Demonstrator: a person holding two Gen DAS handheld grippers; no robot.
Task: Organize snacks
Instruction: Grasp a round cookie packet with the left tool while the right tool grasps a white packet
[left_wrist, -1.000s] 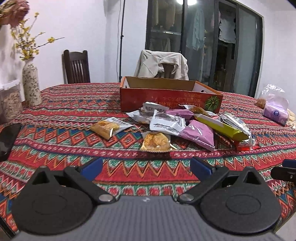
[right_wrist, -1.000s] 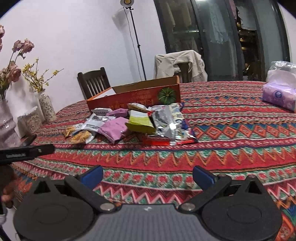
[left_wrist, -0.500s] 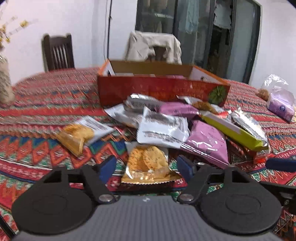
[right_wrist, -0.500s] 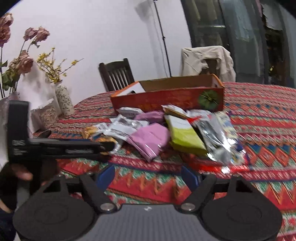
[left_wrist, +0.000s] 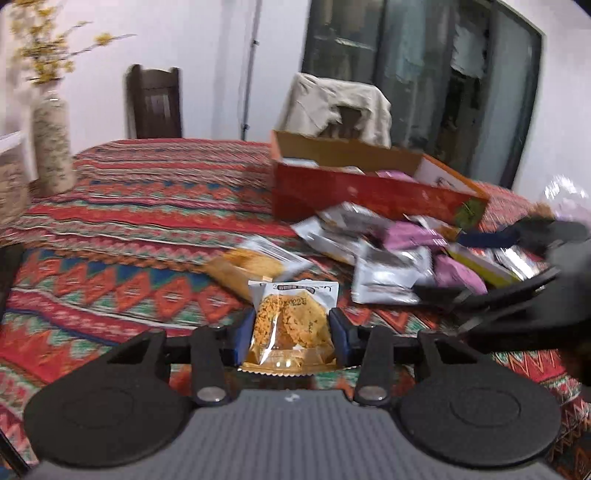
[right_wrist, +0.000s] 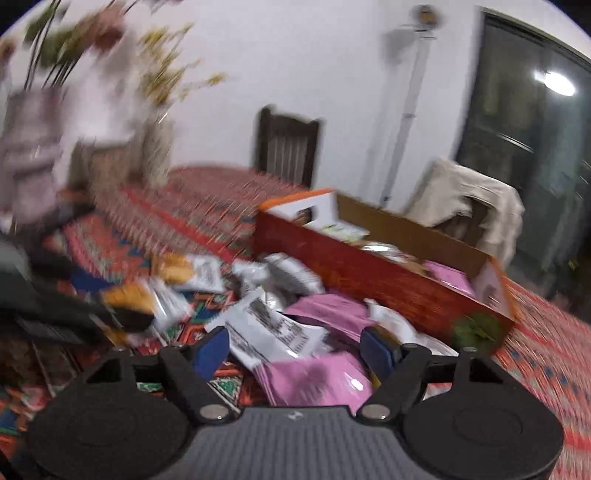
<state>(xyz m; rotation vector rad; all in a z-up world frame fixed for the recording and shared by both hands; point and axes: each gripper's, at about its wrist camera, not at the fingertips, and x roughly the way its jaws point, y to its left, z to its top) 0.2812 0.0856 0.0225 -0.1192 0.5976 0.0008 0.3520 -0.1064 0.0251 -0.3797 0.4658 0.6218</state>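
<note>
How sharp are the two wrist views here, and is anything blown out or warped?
Left wrist: cracker packet in the left gripper is fairly crisp; the box and pile are motion-smeared. Right wrist: heavy blur throughout, flowers streaked, a lamp reflection glares in the glass. Both show fisheye bending at the edges.

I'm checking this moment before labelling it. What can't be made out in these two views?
- Red box contents: left wrist view, near wall hides most.
- Printing on the white packet: right wrist view, motion blur.
- Cracker packet bottom edge: left gripper body covers it.
- Right gripper: open, contact with the pink packet unclear.
</note>
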